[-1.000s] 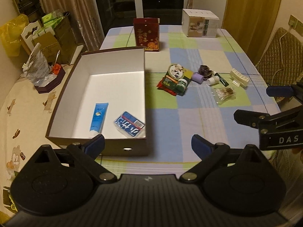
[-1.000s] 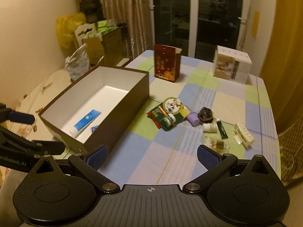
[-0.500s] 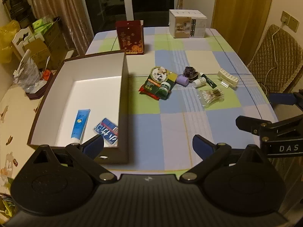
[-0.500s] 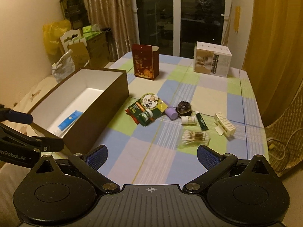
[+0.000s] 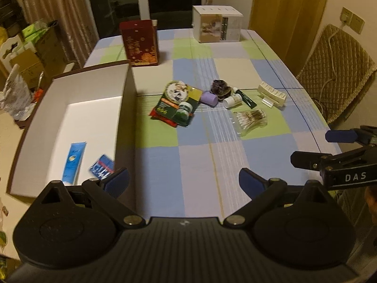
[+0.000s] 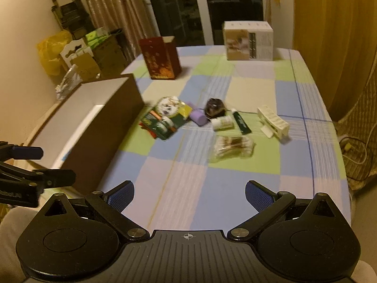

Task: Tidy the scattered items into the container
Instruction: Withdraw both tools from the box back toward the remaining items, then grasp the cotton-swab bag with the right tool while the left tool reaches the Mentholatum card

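On the table (image 5: 188, 165) a box (image 5: 127, 108) sat at the left with a tube (image 5: 73, 162) and a packet (image 5: 102, 169) inside it, a heap of sachets (image 5: 176, 103), a roll (image 5: 208, 99), a bottle (image 5: 232, 100), a bag of swabs (image 5: 251, 119) and a clip (image 5: 271, 93) to its right, and two cartons (image 5: 140, 43) (image 5: 216, 24) behind.

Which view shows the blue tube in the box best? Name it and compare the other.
The left wrist view. It looks down into the open box, so the blue tube lies in full sight on the white floor beside a blue packet. In the right wrist view the brown near wall hides nearly all of it.
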